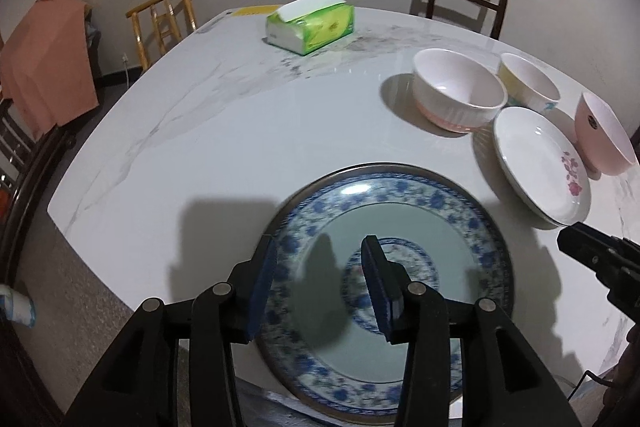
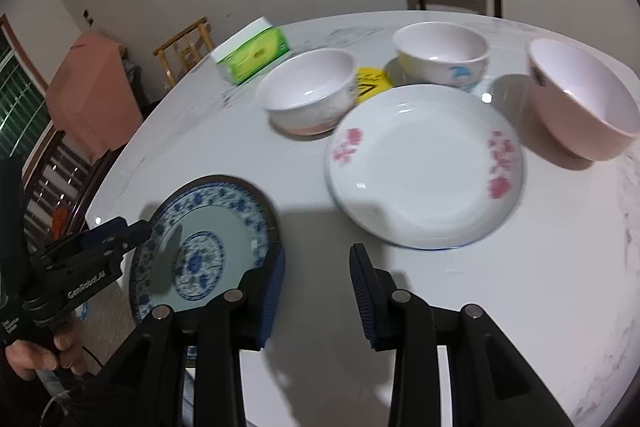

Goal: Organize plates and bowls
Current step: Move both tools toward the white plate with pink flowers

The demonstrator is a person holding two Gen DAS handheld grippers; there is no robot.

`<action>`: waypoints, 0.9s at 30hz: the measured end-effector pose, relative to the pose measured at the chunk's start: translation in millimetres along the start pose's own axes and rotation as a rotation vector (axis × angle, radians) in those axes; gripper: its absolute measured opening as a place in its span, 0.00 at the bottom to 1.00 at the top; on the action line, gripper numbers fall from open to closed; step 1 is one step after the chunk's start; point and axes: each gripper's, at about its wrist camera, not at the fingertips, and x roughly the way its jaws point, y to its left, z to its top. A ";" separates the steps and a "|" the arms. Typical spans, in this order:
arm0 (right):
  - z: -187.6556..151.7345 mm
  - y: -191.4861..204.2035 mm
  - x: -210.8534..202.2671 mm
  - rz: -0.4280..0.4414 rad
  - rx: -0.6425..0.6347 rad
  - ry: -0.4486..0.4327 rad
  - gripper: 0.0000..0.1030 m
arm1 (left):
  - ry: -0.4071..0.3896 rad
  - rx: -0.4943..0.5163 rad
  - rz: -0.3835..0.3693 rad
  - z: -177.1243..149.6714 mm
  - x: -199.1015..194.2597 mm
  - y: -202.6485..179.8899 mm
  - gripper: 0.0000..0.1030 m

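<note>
**Both grippers hovering over the table, nothing gripped**

In the left wrist view the left gripper (image 1: 320, 279) is angling steeply down from the bottom of the frame, its blue pads parted over the blue-patterned plate (image 1: 460, 211). The jaws are standing part-way open with only air between them; the plate is lying flat below, at the near edge of the marble table (image 1: 200, 131), its rim jutting slightly past that edge. At the right edge of this frame the tip of the right gripper (image 1: 576, 239) is poking in, beside the floral plate (image 1: 532, 155).

This view is showing the tissue pack (image 1: 312, 27) whole in the upper centre, and the ribbed bowl (image 1: 456, 95), yellow bowl (image 1: 528, 83) and pink bowl (image 1: 604, 135) crowding the right side, partly squeezed by the lens.

In the right wrist view the left gripper (image 2: 140, 229) is entering from the lower left, held by a hand (image 2: 44, 351) wrapped round its handle, its tip reaching over the blue-patterned plate's (image 2: 244, 211) far-left rim. The right gripper (image 2: 316, 267) is pointing down at bare tabletop (image 2: 500, 287), jaws part-way open and empty, just below the floral plate (image 2: 424, 167). Only here is a yellow card (image 2: 372, 83) showing, between the ribbed bowl (image 2: 308, 87) and the yellow bowl (image 2: 440, 55); the pink bowl (image 2: 580, 103) is sitting at the right.
</note>
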 end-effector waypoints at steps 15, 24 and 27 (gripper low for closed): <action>5.6 -65.7 -24.6 -0.068 0.077 -0.073 0.33 | -0.020 0.121 -0.047 14.4 -3.3 -71.9 0.40; 19.3 -95.9 -22.0 -0.091 0.096 -0.093 0.33 | -0.016 0.144 -0.067 28.1 5.8 -97.8 0.40; 24.9 -106.2 -17.3 -0.101 0.104 -0.095 0.33 | -0.007 0.136 -0.089 36.1 12.9 -105.5 0.40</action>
